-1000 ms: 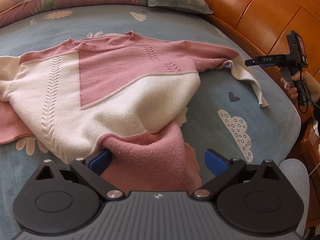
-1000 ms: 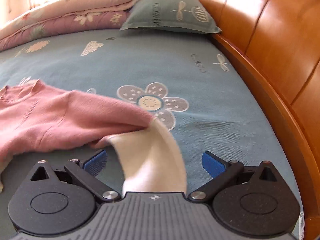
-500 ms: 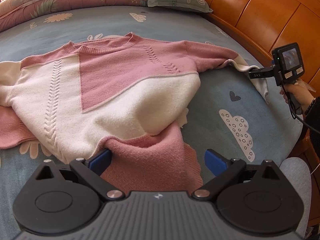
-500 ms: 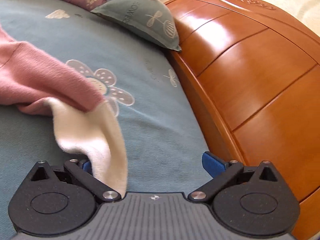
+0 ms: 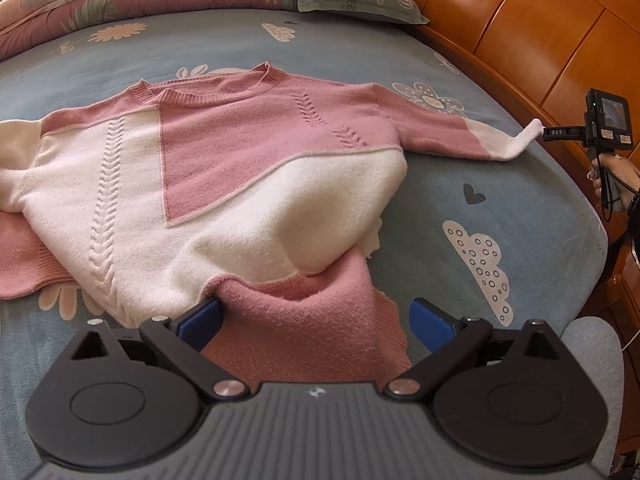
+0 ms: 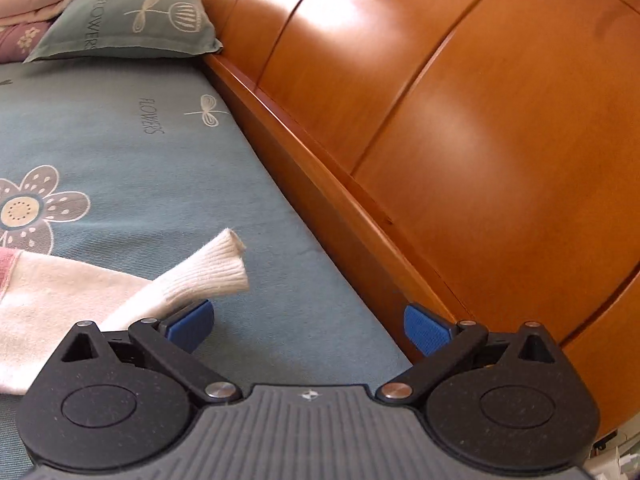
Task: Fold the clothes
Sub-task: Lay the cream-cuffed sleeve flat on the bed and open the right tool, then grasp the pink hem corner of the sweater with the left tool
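The sweater (image 5: 224,184) lies spread on the bed (image 5: 500,184). Both grippers' jaws stand apart: the left gripper (image 5: 316,320) straddles the hem, and the cuff (image 6: 216,268) drapes over the right gripper (image 6: 308,326), unclamped, so it may slip off.

Bright daylight, coming from far upper left in both views. Strong specular glare on the wooden headboard (image 6: 420,92), slightly soft there. Soft shadow under the bunched sweater (image 5: 240,184) hem. Heavy fisheye bending at edges, dark vignette in the top right corners. Centre sharp, colours slightly washed out.
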The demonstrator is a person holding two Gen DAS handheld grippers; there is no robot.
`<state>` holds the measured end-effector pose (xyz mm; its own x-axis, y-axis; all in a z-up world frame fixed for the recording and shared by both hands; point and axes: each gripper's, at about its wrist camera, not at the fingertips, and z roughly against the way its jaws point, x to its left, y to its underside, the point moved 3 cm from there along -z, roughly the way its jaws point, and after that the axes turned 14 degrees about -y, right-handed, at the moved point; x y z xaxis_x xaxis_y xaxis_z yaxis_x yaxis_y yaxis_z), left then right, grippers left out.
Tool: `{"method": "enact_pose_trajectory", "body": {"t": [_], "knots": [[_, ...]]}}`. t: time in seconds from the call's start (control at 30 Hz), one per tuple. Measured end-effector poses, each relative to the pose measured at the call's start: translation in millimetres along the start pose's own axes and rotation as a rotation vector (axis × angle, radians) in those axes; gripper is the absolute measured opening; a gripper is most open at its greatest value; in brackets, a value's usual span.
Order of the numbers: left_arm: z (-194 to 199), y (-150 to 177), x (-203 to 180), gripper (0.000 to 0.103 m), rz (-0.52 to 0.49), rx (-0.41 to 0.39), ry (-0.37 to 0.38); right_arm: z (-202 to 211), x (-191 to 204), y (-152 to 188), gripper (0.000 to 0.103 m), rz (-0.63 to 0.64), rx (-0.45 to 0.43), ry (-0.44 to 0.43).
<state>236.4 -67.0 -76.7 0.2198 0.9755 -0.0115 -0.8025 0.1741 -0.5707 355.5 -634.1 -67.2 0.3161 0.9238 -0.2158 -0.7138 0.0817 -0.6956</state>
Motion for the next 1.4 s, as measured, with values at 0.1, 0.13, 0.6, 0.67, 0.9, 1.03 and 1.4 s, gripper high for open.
{"method": "enact_pose_trajectory", "body": {"t": [0.1,0.13,0.6,0.67,0.9,1.03,1.4], "knots": [[1,0,-1,0.099,-0.001,-0.003,-0.001,9,-4,6,0.103,-0.008,0.001,-0.027],[1,-1,-1,0.099,-0.001,-0.004,-0.002,11,-2,7,0.103,-0.010,-0.003,-0.043],[-1,0,-1,0.099,-0.009,0.006,-0.019,-13,105,4,0.103,-0.148,0.092,-0.651],[-2,1,1,0.099,-0.003,0.008,-0.014,-22,106,13,0.103,-0.149,0.113,-0.615],[-8,8,3,0.099,-0.007,0.016,-0.004,4,96,23,0.103,-0.124,0.114,-0.481],[0,11,6,0.099,-0.003,-0.002,0.016,67,135,29,0.103,-0.051,0.049,-0.625],[35,31,64,0.099,0.055,-0.029,-0.063,149,292,109,0.103,0.136,0.092,-0.866]]}}
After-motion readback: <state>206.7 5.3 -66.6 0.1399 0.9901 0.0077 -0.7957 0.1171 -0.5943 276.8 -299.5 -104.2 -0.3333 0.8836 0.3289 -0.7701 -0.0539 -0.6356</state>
